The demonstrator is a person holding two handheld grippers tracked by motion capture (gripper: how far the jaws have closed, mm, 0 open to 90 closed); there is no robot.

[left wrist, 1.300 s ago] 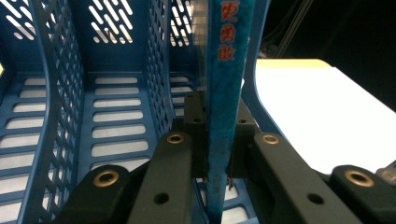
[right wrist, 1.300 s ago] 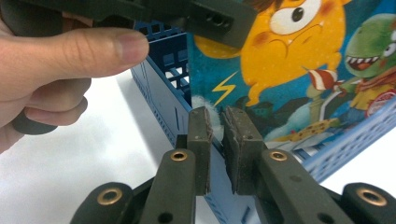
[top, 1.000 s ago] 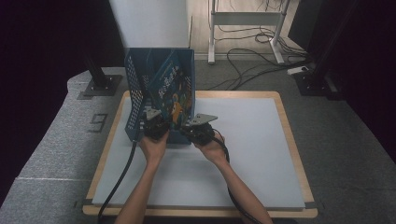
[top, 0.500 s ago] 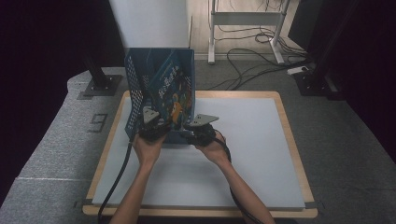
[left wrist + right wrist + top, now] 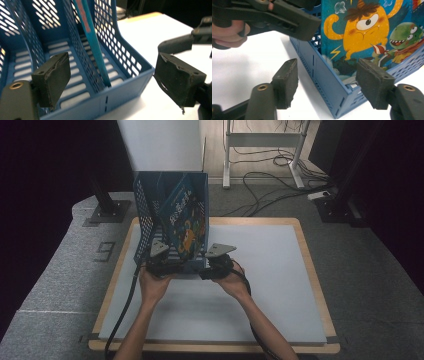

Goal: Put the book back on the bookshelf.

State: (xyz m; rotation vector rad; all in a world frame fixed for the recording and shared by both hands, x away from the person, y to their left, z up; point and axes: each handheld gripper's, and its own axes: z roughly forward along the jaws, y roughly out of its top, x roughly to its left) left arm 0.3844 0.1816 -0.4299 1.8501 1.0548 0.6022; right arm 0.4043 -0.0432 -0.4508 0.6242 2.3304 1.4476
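A blue slotted file rack [image 5: 150, 215] stands on the white board, and a colourful monster picture book [image 5: 185, 222] leans upright in its right-hand slot. My left gripper [image 5: 160, 262] is at the rack's near left corner and my right gripper [image 5: 212, 265] at its near right corner. The left gripper [image 5: 115, 77] has just been opening. The rack's front edge [image 5: 125, 82] and the book's spine [image 5: 91, 42] lie between its jaws, untouched. The right gripper [image 5: 332, 85] has also just been opening. The rack's corner [image 5: 324, 75] sits in its gap, clear of both pads, below the book cover [image 5: 362, 27].
The white board [image 5: 270, 270] has a wooden rim [image 5: 312, 270] and lies on a grey table. A black stand foot [image 5: 107, 210] sits at the back left. Cables and a white frame [image 5: 260, 140] lie on the floor behind. The left gripper's cable [image 5: 125, 305] trails toward me.
Both hands have drawn back slightly toward the rack's near edge. The book stays leaning in its slot.
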